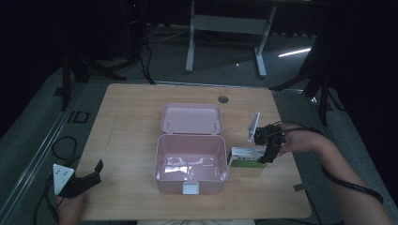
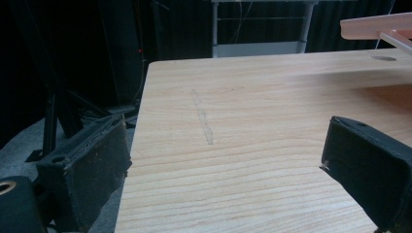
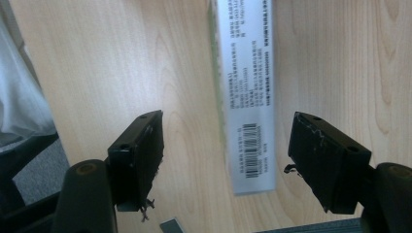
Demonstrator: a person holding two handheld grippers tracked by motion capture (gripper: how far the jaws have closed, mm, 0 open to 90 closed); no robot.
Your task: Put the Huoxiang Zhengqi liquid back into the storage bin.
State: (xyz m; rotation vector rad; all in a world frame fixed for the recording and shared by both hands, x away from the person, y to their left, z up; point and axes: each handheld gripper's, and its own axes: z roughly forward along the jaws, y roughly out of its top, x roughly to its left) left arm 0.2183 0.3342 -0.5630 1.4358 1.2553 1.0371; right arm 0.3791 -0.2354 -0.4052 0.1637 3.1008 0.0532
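Note:
A pink plastic box (image 1: 191, 168) stands open in the middle of the table, its lid (image 1: 192, 118) tilted back. Just right of it lies a white and green carton (image 1: 246, 156) with a barcode (image 3: 250, 97). My right gripper (image 1: 269, 152) hangs right above the carton's right end, pointing down, open, its jaws straddling the carton (image 3: 228, 155) without touching it. My left gripper (image 1: 89, 178) rests at the table's front left corner, open, with bare wood between its jaws (image 2: 223, 165).
The box looks empty inside. The lid's edge (image 2: 374, 26) shows at the left gripper view's upper right. A cable hole (image 1: 223, 99) sits near the table's far edge. A desk frame (image 1: 225, 28) stands beyond on the floor.

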